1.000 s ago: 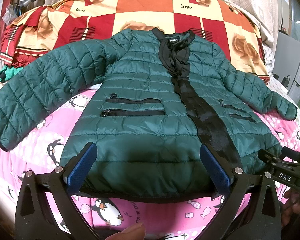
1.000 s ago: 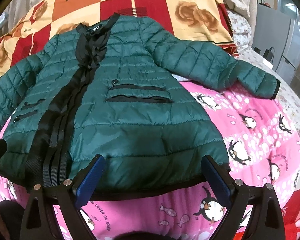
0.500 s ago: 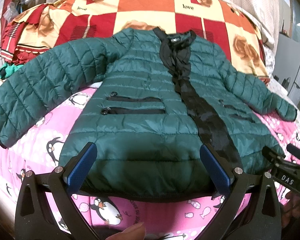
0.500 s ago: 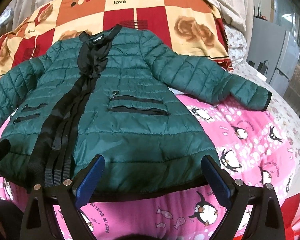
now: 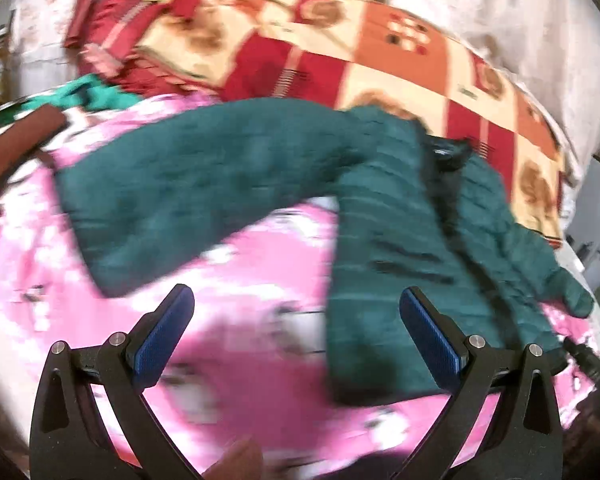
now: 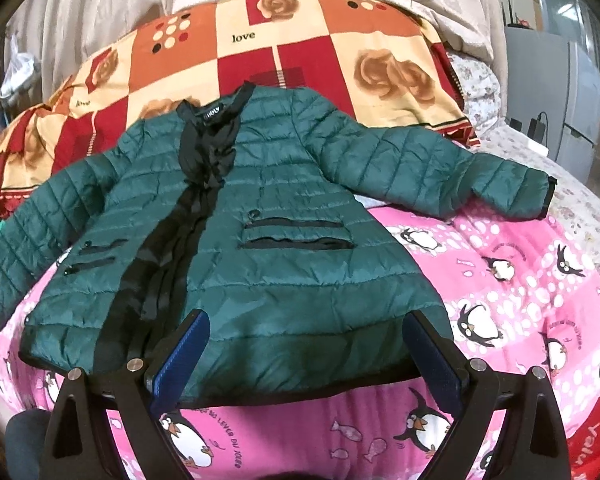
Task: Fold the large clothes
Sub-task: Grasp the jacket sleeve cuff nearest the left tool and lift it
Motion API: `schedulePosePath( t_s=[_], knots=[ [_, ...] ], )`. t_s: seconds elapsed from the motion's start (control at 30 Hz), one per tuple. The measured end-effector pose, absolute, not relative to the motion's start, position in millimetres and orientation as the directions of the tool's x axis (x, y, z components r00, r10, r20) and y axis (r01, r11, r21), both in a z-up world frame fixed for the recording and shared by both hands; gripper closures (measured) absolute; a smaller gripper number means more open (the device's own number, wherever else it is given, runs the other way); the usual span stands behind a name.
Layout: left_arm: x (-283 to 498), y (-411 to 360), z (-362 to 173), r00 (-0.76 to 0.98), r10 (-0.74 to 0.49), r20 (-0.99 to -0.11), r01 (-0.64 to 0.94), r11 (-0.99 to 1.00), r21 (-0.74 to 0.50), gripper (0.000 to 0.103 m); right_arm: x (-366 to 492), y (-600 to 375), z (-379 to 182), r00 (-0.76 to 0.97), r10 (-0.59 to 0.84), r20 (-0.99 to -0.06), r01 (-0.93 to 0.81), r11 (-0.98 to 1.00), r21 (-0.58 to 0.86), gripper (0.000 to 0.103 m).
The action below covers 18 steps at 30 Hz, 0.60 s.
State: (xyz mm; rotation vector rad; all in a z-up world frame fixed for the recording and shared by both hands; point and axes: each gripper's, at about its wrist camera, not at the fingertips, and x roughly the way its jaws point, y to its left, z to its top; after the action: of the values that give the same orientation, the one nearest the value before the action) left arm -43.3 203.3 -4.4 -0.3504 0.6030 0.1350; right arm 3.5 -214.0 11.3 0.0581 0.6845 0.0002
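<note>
— Green quilted jacket (image 6: pixel 236 248), is it flat yet?

— Yes. It lies face up on the pink penguin blanket (image 6: pixel 512 300), collar toward the patchwork quilt (image 6: pixel 324 52), both sleeves spread wide. No fold is made so far.

— What has changed?

— My left gripper (image 5: pixel 296 336) has swung off to the left. A second ago it sat squarely over the hem; now its view is smeared with motion and it looks along the jacket's left sleeve (image 5: pixel 188 196), with the body of the jacket off to its right. I judge I am heading for that sleeve, which would be the first fold inward.

— And the right one?

— My right gripper (image 6: pixel 304 364) has barely shifted. It hovers above the hem (image 6: pixel 300 384), aimed up the front of the jacket.

— Holding anything?

— Nothing. Both pairs of fingers stand wide apart, blue pads (image 5: pixel 164 332) bare, no cloth between them. On the left the pink blanket shows in the gap, so that gripper is beside the hem now and not over it.

— Poses?

— Both tilt forward and down over the near edge of the bed.
</note>
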Motion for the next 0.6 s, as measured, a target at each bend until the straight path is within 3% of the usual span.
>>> schedulePosePath(
  t_s=[0.2,0.5,0.53,0.6],
  knots=[
    [-84.4,303.2,-33.1,0.835,0.103,-0.541,-0.344,0.864,-0.367,0.000,0.9,-207.5,14.8,0.784,0.021,-0.620,-0.003,1.000,0.030,0.007],
    [-26.5,339.9,-48.5,0.836,0.027,-0.549,-0.258,0.901,-0.349,0.002,5.5,-207.9,11.2,0.767,0.022,-0.641,-0.001,0.999,0.032,0.007],
    [-20.2,340.6,-48.7,0.835,0.024,-0.549,-0.255,0.902,-0.349,0.005,5.6,-207.3,11.1,0.767,0.019,-0.641,-0.001,1.000,0.029,0.007],
    [-7.7,344.6,-49.6,0.836,-0.004,-0.549,-0.243,0.895,-0.375,0.032,5.7,-206.4,11.3,0.766,0.012,-0.642,0.001,1.000,0.020,0.007]
  ],
)
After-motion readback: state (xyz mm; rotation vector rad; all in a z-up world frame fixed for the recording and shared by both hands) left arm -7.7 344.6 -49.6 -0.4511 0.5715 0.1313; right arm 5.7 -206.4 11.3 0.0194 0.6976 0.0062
